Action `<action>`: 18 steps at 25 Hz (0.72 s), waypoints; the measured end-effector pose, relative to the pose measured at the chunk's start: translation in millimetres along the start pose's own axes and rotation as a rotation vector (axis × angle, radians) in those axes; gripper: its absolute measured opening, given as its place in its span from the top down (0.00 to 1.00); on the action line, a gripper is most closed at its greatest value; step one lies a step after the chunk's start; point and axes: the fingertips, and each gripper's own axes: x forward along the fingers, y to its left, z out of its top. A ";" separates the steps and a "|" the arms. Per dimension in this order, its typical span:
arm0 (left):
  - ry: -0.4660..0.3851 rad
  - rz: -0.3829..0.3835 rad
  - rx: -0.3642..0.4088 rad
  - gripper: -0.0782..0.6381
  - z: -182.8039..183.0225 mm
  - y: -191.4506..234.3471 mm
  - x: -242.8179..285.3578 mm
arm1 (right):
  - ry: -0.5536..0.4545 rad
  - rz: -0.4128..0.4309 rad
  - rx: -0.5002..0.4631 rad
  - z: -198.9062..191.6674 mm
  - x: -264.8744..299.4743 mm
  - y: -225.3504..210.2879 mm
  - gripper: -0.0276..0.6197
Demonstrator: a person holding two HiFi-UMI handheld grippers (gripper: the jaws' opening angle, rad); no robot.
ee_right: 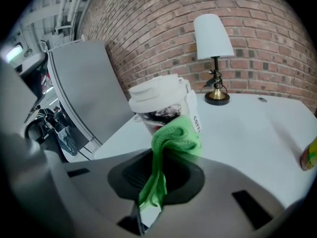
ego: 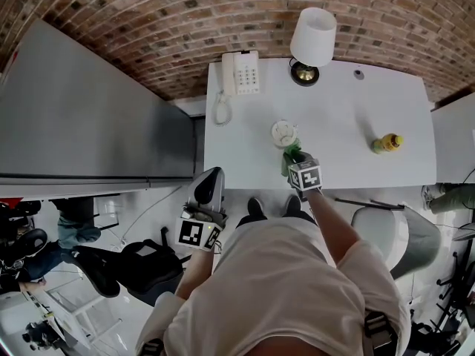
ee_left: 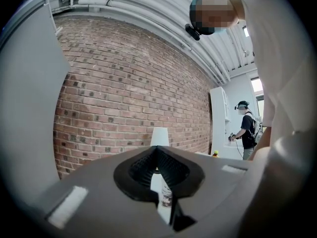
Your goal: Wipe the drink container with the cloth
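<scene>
right gripper [ee_right: 157,165]: fingers clamp cloth [ee_right: 173,138] against cup [ee_right: 166,100] | cup: near table [ego: 341,117] front edge, bottle [ego: 387,143] at its 3 o'clock | left gripper [ee_left: 157,152]: fingers closed, empty, off table

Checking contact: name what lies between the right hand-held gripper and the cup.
The green cloth, clamped by the right hand-held gripper, bunches against the cup; right gripper view shows it.

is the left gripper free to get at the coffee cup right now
Probably yes: the left gripper hangs empty by the white table, bare tabletop between it and the coffee cup.
</scene>
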 end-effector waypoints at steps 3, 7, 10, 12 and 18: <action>-0.001 -0.003 -0.003 0.88 -1.1 1.2 -1.8 | -0.001 0.014 -0.002 -0.2 2.5 10.2 0.87; -0.002 -0.006 0.007 0.88 -0.2 4.1 -2.4 | 0.010 0.034 -0.009 -1.1 7.1 21.3 0.87; -0.007 -0.004 0.005 0.88 1.3 7.2 -5.1 | 0.015 0.038 -0.019 -0.8 11.5 28.7 0.87; -0.008 0.003 -0.007 0.88 -0.2 10.8 -7.7 | 0.016 0.036 -0.033 0.2 15.6 33.3 0.87; 0.000 0.036 -0.012 0.88 -4.6 23.9 -17.1 | 0.019 0.055 -0.041 8.1 32.2 49.5 0.87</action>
